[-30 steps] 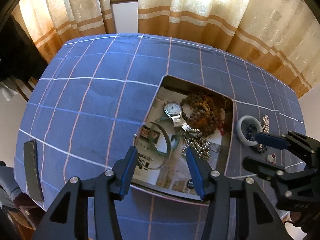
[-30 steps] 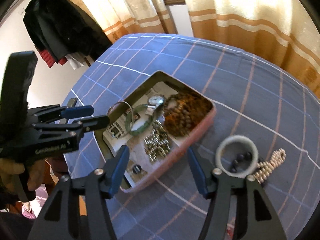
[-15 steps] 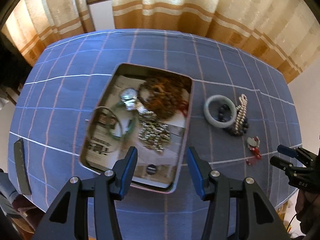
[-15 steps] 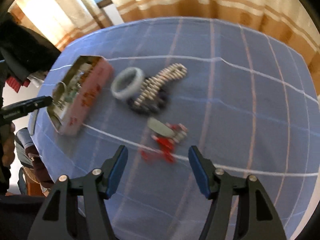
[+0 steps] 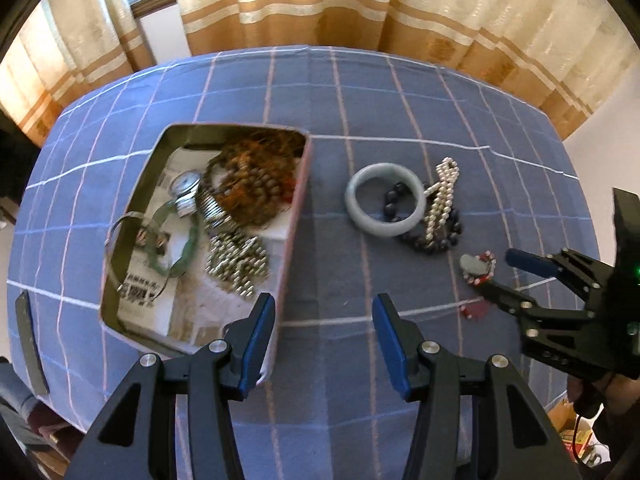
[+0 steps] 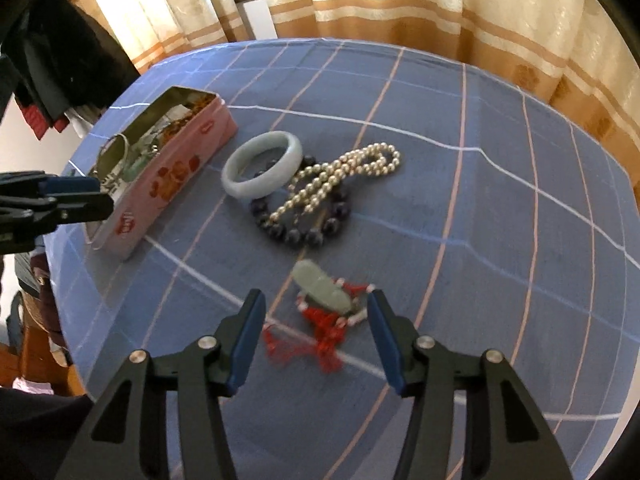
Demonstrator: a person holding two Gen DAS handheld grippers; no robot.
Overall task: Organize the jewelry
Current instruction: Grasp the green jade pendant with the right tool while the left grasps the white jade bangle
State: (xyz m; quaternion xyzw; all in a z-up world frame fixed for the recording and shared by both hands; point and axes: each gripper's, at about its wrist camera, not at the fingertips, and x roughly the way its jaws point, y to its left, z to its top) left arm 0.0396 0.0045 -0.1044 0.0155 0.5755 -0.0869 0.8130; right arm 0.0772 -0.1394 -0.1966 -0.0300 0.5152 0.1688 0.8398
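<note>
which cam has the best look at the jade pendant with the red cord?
Right wrist: the jade pendant lies close and whole between the closing jaws, which do not press it. Left wrist shows it small, near the frame's right edge, partly behind the right gripper.

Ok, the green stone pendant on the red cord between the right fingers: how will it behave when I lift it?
The pendant looks like smooth, hard stone, so it may slip as the closing right gripper pinches it. Its red cord lies loose and frayed, so it will probably dangle. It looks light, though possibly chippable if dropped.

Right gripper (image 6: 316, 330) closing; left gripper (image 5: 324, 338) spread wide.
</note>
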